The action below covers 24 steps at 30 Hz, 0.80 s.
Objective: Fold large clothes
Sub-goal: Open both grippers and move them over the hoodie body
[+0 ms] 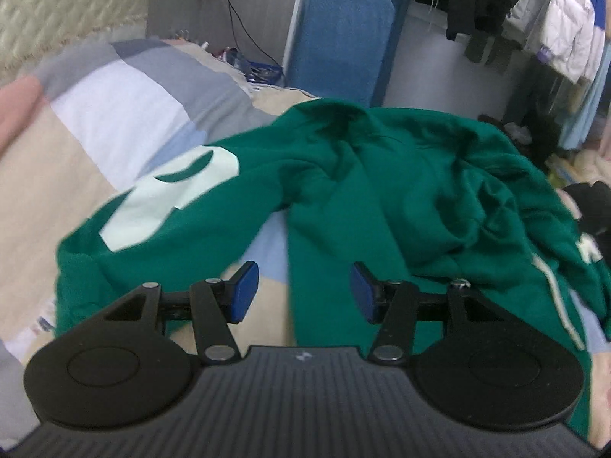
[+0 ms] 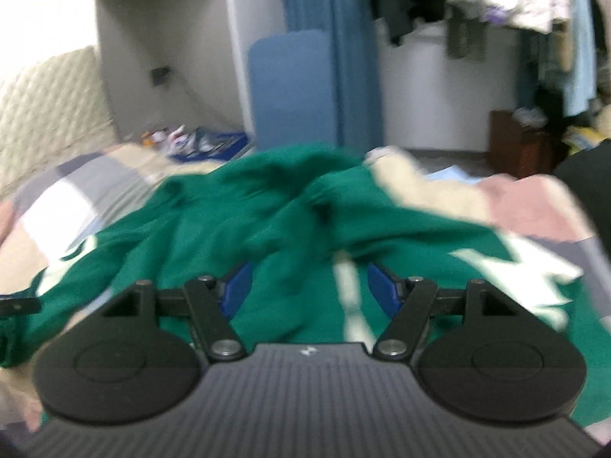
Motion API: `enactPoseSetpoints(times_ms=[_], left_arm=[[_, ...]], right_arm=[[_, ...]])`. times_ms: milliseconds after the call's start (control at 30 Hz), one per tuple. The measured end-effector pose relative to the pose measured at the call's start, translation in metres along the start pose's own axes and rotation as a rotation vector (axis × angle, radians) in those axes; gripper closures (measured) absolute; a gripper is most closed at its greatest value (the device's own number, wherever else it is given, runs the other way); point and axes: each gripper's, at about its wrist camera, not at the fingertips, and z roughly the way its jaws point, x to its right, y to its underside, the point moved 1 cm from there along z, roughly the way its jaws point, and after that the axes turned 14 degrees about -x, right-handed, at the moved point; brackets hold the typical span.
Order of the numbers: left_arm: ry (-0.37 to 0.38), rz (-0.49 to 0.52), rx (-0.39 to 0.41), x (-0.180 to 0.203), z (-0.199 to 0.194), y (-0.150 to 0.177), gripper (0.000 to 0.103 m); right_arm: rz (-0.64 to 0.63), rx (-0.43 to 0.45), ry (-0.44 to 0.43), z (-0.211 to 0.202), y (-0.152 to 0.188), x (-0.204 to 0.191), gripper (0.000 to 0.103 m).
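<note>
two grippers above a crumpled green hoodie [image 1: 382,191]
left gripper [image 1: 304,292] and right gripper [image 2: 308,290] both gape apart, empty, over the hoodie on the patchwork quilt [image 1: 114,114].

I count one green sweatshirt [image 1: 382,191], crumpled on one bed [image 1: 57,175]. It carries one large pale number patch [image 1: 164,198] and one pale drawstring [image 1: 553,290] that I can see. I hold two tools: one left hand-held gripper [image 1: 303,292] and one right hand-held gripper [image 2: 309,286]. One blue padded board [image 1: 343,38] leans behind.
</note>
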Motion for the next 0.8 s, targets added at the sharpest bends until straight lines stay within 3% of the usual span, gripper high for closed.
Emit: enactPoseSetpoints(times_ms=[67,133,300,467,600,667,767,800], left_arm=[[0.005,-0.001,0.004,-0.002,0.001,0.0,0.044],[0.012,-0.003,0.007,-0.005,0.003,-0.001,0.044],[0.033,-0.013,-0.001,-0.012,0.014,-0.002,0.044],[0.057,-0.034,-0.024,-0.02,0.027,-0.004,0.044],[0.074,-0.046,-0.034,-0.023,0.033,-0.002,0.044],[0.085,-0.055,-0.041,-0.025,0.037,-0.002,0.044],[0.076,-0.046,-0.048,-0.024,0.044,0.0,0.044],[0.069,-0.048,-0.055,-0.024,0.047,0.001,0.044]], right_arm=[[-0.033,-0.028,-0.014,0.014,0.003,-0.022,0.033],[-0.058,-0.053,-0.015,0.031,0.005,-0.038,0.012],[-0.074,-0.118,-0.007,0.077,0.011,-0.067,0.011],[-0.09,-0.149,0.059,0.126,0.013,-0.074,0.009],[-0.184,-0.214,0.163,0.164,0.017,-0.089,0.009],[-0.193,-0.218,0.164,0.175,0.014,-0.094,0.017],[-0.235,-0.217,0.182,0.185,0.009,-0.104,0.043],[-0.251,-0.216,0.199,0.187,0.005,-0.107,0.061]])
